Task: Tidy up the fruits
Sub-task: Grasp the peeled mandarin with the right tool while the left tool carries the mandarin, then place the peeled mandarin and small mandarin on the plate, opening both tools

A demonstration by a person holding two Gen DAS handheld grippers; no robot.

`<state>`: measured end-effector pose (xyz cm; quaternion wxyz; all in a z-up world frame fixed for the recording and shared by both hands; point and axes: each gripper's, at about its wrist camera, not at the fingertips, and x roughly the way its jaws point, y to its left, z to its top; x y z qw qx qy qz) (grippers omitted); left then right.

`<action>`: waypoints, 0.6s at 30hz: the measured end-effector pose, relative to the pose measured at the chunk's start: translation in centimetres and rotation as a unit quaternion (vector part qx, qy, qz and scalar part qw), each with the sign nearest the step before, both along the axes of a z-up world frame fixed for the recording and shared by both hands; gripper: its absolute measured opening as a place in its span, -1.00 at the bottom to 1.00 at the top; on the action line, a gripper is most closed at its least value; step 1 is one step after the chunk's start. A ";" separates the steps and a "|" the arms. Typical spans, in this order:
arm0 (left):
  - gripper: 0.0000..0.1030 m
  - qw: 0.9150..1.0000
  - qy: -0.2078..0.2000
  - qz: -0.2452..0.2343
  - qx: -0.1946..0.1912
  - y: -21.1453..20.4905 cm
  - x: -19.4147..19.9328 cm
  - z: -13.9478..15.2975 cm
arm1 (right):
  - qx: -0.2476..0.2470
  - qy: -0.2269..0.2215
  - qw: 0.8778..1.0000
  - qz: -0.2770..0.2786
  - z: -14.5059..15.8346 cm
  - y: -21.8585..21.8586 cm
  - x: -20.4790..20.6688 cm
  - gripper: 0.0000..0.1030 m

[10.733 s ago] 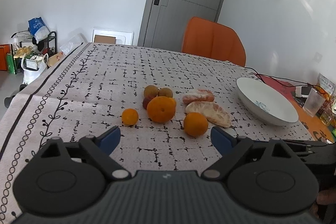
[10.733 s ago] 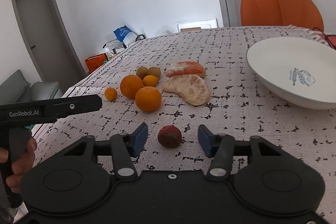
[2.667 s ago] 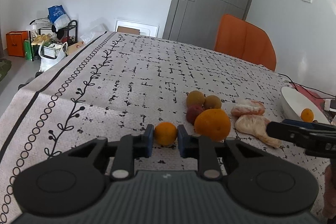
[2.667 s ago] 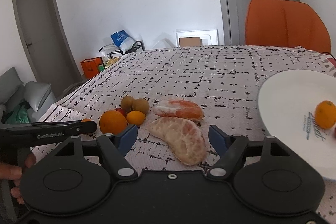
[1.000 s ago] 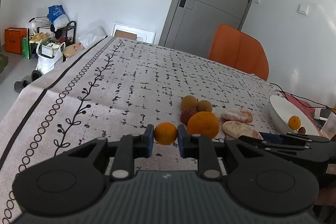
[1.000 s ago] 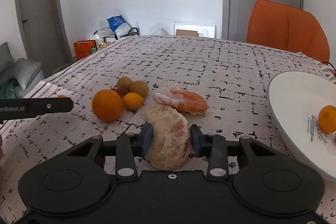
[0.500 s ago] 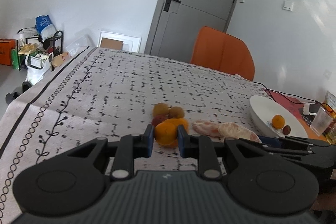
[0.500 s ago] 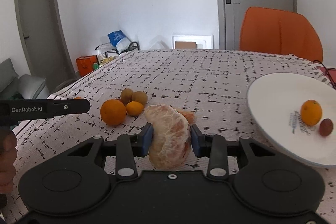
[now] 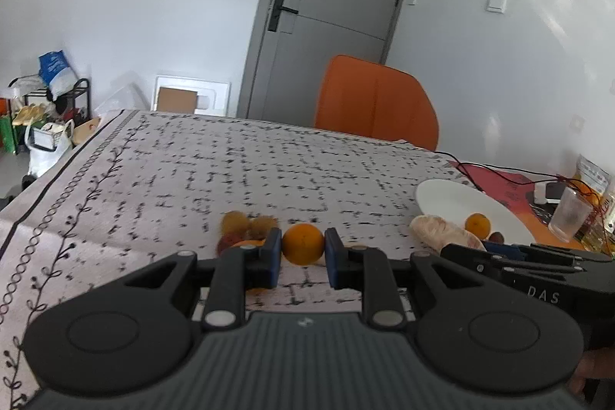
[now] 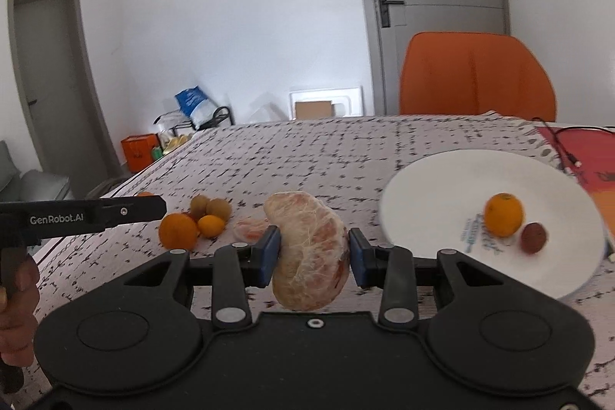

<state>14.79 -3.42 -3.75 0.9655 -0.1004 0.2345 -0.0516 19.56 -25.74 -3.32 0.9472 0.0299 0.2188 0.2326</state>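
The left gripper, whose side reads "GenRobot.AI" in the right wrist view, has its fingers clamped on a small orange held above the patterned worktop. The right gripper, marked "DAS" in the left wrist view, has its fingers clamped on a peeled citrus half held beside the white plate. That plate carries an orange, a dark red fruit and blue print too blurred to read.
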 end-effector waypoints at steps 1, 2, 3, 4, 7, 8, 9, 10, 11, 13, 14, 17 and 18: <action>-0.57 1.000 -0.001 -0.003 0.001 -0.3 0.1 0.1 | 0.001 -0.001 1.000 -0.005 0.0 -0.3 0.0 -0.30; -0.58 1.000 -0.002 -0.006 0.003 -0.6 0.2 0.2 | 0.004 -0.002 1.000 -0.011 0.0 -0.7 0.0 -0.30; -0.57 1.000 -0.002 -0.009 0.003 -0.9 0.4 0.3 | 0.007 -0.003 1.000 -0.016 0.0 -1.1 0.1 -0.30; -0.57 1.000 -0.004 -0.012 0.004 -1.2 0.5 0.4 | 0.009 -0.003 1.000 -0.021 0.0 -1.5 0.2 -0.30; -0.57 1.000 -0.007 -0.022 0.005 -2.1 0.9 0.6 | 0.010 -0.001 0.999 -0.034 -0.3 -2.6 0.4 -0.29; -0.57 1.000 -0.008 -0.026 0.006 -2.4 1.0 0.6 | 0.011 -0.001 0.999 -0.039 -0.3 -3.0 0.4 -0.29; -0.57 1.000 -0.008 -0.029 0.007 -2.8 1.2 0.7 | 0.012 -0.002 0.999 -0.044 -0.3 -3.4 0.5 -0.29; -0.57 0.999 -0.008 -0.032 0.008 -3.1 1.3 0.7 | 0.014 -0.002 0.999 -0.048 -0.3 -3.7 0.5 -0.29; -0.58 0.999 -0.008 -0.036 0.009 -3.4 1.5 0.8 | 0.015 -0.003 0.999 -0.052 -0.3 -4.0 0.5 -0.30; -0.57 0.999 -0.008 -0.041 0.011 -3.9 1.6 0.8 | 0.015 -0.003 0.998 -0.059 -0.4 -4.5 0.7 -0.29; -0.57 0.999 -0.008 -0.043 0.011 -4.1 1.7 0.8 | 0.015 -0.002 0.998 -0.063 -0.5 -4.8 0.8 -0.29; -0.57 0.999 -0.007 -0.048 0.014 -4.6 2.1 0.8 | 0.015 -0.003 0.997 -0.077 -0.6 -6.0 1.1 -0.29; -0.57 0.999 -0.006 -0.049 0.015 -4.8 2.2 0.8 | 0.015 -0.003 0.997 -0.081 -0.7 -6.3 1.2 -0.29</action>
